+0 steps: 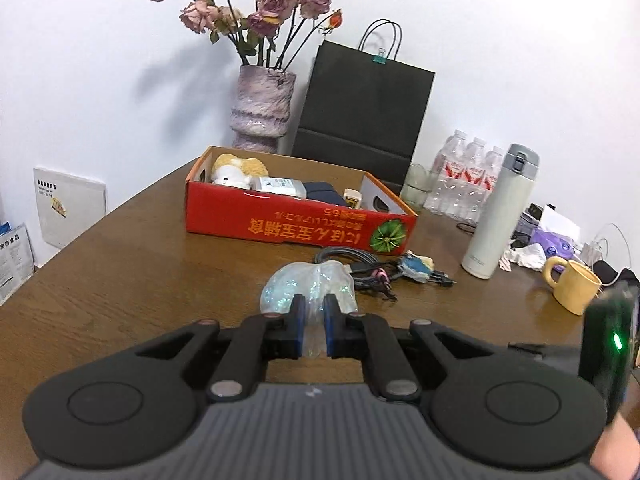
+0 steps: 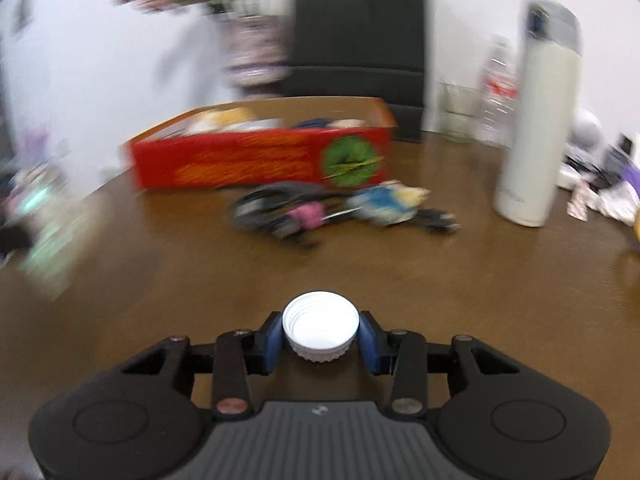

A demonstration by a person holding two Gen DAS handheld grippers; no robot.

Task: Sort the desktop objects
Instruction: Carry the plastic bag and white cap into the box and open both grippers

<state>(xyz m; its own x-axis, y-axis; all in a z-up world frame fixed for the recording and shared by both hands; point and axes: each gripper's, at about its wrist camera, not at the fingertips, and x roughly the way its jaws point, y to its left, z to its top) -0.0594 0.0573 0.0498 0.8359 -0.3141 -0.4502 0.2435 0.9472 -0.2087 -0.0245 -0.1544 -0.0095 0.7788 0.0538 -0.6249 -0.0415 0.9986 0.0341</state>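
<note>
My left gripper [image 1: 314, 306] is shut on a clear glittery plastic pouch [image 1: 310, 284], held just above the brown table [image 1: 140, 280]. My right gripper [image 2: 320, 326] is shut on a white ribbed bottle cap [image 2: 320, 326], open side up, above the table [image 2: 160, 280]. A red cardboard box [image 1: 296, 220] stands ahead, holding a plush toy [image 1: 236, 172], a white packet and dark items. The box also shows in the blurred right wrist view [image 2: 260, 160]. A bundle of black cables [image 1: 360, 266] with a small blue object lies in front of the box.
A white thermos [image 1: 500, 212] stands right of the box. A yellow mug [image 1: 572, 284], tissues and purple items lie at far right. Water bottles [image 1: 464, 176], a black paper bag [image 1: 364, 108] and a vase of dried roses [image 1: 260, 108] stand against the wall.
</note>
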